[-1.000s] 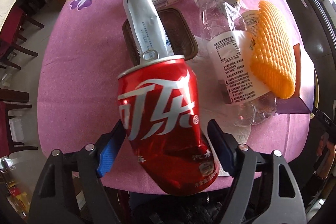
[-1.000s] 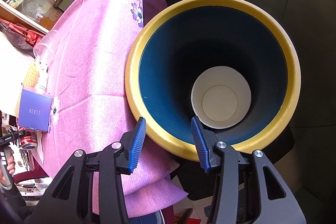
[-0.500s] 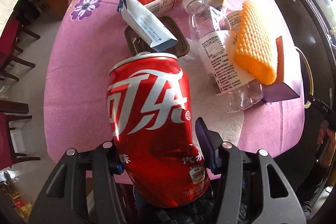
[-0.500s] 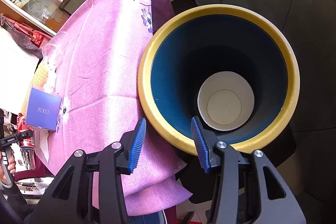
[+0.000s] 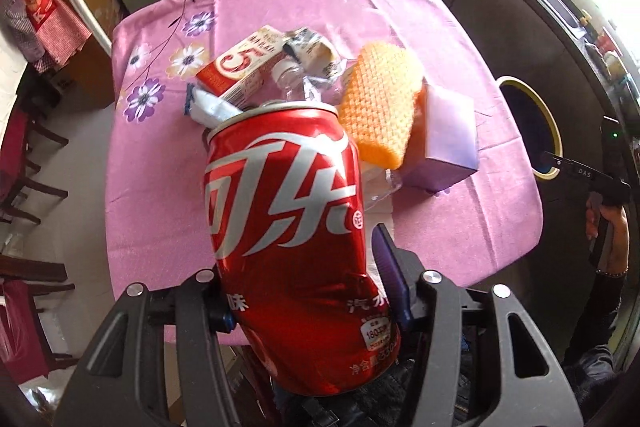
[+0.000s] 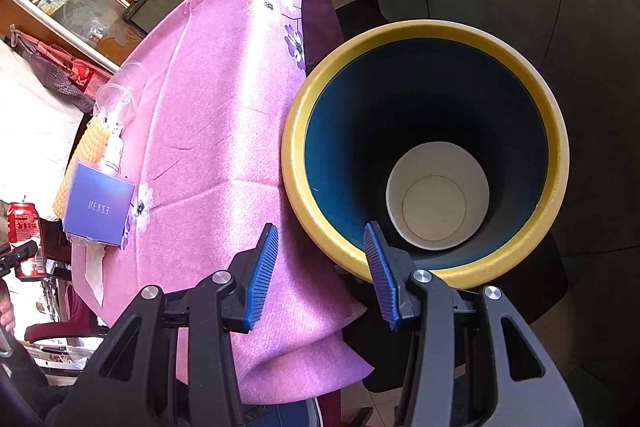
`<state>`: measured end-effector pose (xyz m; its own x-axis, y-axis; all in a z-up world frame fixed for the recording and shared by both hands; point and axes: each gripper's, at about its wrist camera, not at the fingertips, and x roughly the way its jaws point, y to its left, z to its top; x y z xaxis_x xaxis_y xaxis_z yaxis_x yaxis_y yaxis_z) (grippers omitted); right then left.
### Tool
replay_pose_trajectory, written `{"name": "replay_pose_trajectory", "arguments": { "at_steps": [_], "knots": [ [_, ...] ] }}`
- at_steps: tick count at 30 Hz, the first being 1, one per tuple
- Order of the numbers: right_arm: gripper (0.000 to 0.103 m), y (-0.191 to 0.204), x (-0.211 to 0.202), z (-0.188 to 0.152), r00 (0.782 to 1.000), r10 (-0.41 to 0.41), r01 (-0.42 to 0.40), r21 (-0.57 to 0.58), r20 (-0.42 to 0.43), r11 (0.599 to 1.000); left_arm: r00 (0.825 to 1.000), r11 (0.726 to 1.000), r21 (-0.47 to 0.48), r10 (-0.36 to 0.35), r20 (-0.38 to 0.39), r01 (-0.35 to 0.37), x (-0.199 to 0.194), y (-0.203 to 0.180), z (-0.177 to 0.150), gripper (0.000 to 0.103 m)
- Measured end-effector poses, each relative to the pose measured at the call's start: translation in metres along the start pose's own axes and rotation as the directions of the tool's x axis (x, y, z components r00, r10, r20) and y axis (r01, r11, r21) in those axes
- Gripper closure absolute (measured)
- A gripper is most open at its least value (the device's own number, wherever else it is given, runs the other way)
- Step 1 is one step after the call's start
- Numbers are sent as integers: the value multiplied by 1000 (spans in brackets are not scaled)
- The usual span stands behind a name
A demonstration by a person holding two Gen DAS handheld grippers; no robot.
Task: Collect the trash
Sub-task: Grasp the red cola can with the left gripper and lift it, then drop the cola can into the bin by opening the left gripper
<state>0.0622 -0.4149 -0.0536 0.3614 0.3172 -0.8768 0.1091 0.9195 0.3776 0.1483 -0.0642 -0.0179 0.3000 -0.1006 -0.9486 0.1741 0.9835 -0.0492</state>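
Observation:
A dented red soda can [image 5: 288,235] stands upright between the blue pads of my left gripper [image 5: 300,267], which is shut on it and holds it above the pink tablecloth [image 5: 160,187]. The same can [image 6: 24,223] shows small at the far left of the right wrist view. My right gripper [image 6: 320,239] hangs open with nothing held, over the near rim of a yellow-rimmed blue bin [image 6: 292,147] beside the table. A white paper cup [image 6: 436,195] lies at the bin's bottom. The bin [image 5: 516,81] also appears off the table's right edge.
On the cloth lie a red-and-white carton [image 5: 240,67], a clear plastic bottle [image 5: 288,79], a crumpled wrapper [image 5: 308,47], a white sachet [image 5: 212,107], an orange foam net [image 5: 380,107] and a purple box [image 5: 448,139]. Dark chairs stand at the left, cabinets behind.
My left gripper closed on the can and lifted it; the table now looks farther below. The sachet that leaned on the can dropped away. The bin has slid right in the right wrist view.

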Motion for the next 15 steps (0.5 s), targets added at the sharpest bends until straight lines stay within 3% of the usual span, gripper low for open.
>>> {"name": "replay_pose_trajectory", "arguments": {
  "at_steps": [6, 9, 15],
  "knots": [
    [58, -10, -33, -10, 997, 8, -10, 21, 79, 1000, 991, 978, 185, -111, 68, 97, -12, -71, 32, 50],
    [58, -19, -51, -19, 993, 3, -8, 39, 115, 999, 978, 946, 279, -193, 77, 164, -6, -117, 52, 50],
    [58, -47, -74, -38, 986, -15, 0, 94, 165, 996, 951, 863, 420, -308, 2, 279, 36, -222, 94, 50]
  ]
}}
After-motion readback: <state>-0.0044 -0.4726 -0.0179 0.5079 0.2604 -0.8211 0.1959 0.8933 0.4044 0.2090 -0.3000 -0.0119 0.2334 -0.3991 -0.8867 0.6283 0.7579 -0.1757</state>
